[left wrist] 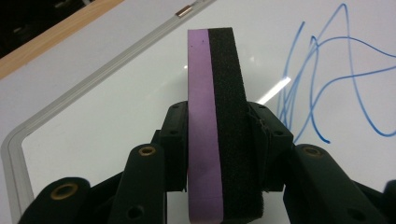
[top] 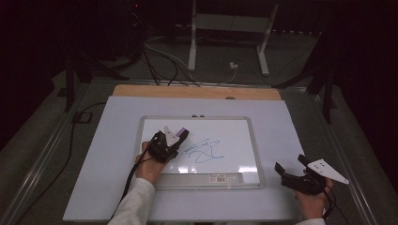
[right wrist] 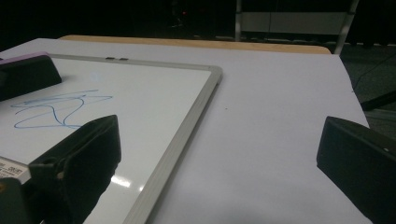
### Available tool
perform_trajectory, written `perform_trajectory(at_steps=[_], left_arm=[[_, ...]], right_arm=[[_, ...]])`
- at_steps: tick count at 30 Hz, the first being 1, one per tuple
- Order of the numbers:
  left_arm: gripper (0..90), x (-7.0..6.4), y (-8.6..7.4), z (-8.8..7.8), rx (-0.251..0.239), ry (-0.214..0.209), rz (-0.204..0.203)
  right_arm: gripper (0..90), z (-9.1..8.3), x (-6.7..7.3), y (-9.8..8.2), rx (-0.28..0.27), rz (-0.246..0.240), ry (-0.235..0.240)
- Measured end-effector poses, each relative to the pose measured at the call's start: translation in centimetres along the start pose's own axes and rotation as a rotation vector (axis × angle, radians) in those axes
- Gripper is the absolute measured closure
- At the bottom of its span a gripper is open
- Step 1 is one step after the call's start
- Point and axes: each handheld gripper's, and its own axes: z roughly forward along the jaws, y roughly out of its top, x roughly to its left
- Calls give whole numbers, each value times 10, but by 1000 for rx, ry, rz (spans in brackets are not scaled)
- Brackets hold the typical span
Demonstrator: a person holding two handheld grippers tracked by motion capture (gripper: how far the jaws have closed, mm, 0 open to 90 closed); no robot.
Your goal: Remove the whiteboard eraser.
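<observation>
A whiteboard (top: 248, 140) with a grey frame lies on the white table sheet, and a blue scribble (top: 205, 151) is drawn near its middle. My left gripper (top: 174, 139) hovers over the board's left half, shut on a purple and black eraser (left wrist: 217, 116) that stands on edge between its pads, just left of the scribble (left wrist: 322, 79). My right gripper (top: 286, 174) rests off the board's lower right corner, open, with nothing between its fingers (right wrist: 79, 158). From the right gripper view the board's frame (right wrist: 187, 126) runs past the left finger, and the eraser (right wrist: 28, 70) shows at far left.
The white sheet (top: 108, 159) covers a wooden tabletop (top: 197, 92) whose far edge shows. Cables (top: 164, 65) and a white stand's legs (top: 192, 42) lie on the floor beyond. A barcode label (top: 218, 178) sits on the board's near frame.
</observation>
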Motion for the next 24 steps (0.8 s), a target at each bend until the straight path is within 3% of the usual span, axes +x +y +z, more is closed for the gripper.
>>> perform_trajectory(at_steps=[6, 14, 24], left_arm=[[583, -5, 1, 1, 6, -13, 1], [513, -8, 2, -1, -10, -63, -16], [501, -11, 3, -3, -29, -107, -41]], right_arm=[[1, 0, 0, 0, -1, 2, 0], [1, 0, 0, 0, 1, 1, 0], [1, 0, 0, 0, 1, 0, 0]])
